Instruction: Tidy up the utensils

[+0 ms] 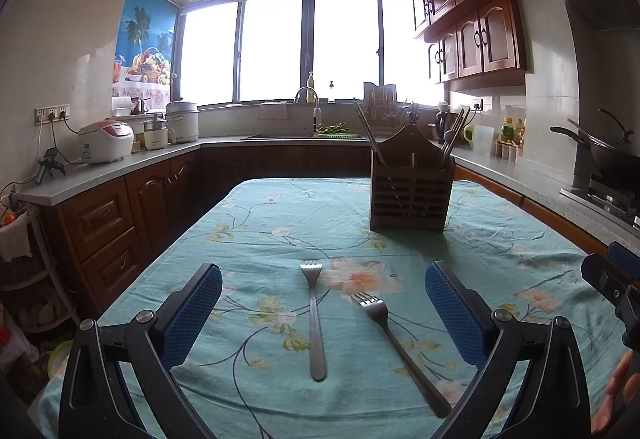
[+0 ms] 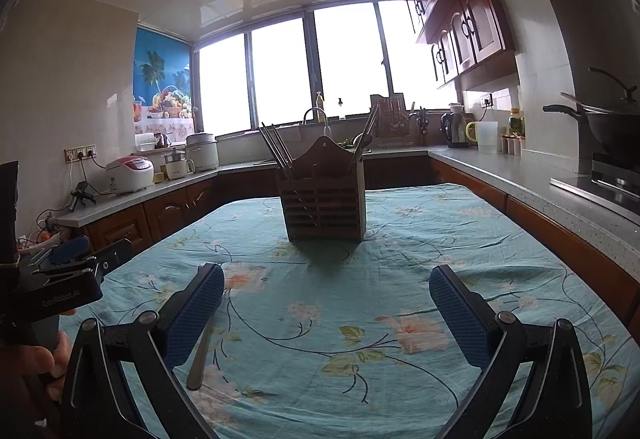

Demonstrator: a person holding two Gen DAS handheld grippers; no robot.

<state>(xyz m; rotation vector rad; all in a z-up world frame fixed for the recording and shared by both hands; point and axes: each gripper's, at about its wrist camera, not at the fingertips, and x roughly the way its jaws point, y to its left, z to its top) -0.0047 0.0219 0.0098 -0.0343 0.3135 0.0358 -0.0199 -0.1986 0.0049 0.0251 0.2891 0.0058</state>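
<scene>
Two metal forks lie on the floral tablecloth in the left wrist view: one straight (image 1: pixel 315 323), one slanted to its right (image 1: pixel 400 347). Both lie between the fingers of my open, empty left gripper (image 1: pixel 322 295), which hovers just above them. A wooden utensil holder (image 1: pixel 410 195) with chopsticks and spoons stands farther back; it also shows in the right wrist view (image 2: pixel 324 203). My right gripper (image 2: pixel 326 299) is open and empty over bare cloth. A fork handle (image 2: pixel 199 359) shows by its left finger.
The table (image 1: pixel 280 207) sits in a kitchen with counters on three sides. A rice cooker (image 1: pixel 105 141) and pots stand at left, a sink at the back, a wok (image 1: pixel 612 155) on the stove at right. The left gripper shows at the right view's left edge (image 2: pixel 68 267).
</scene>
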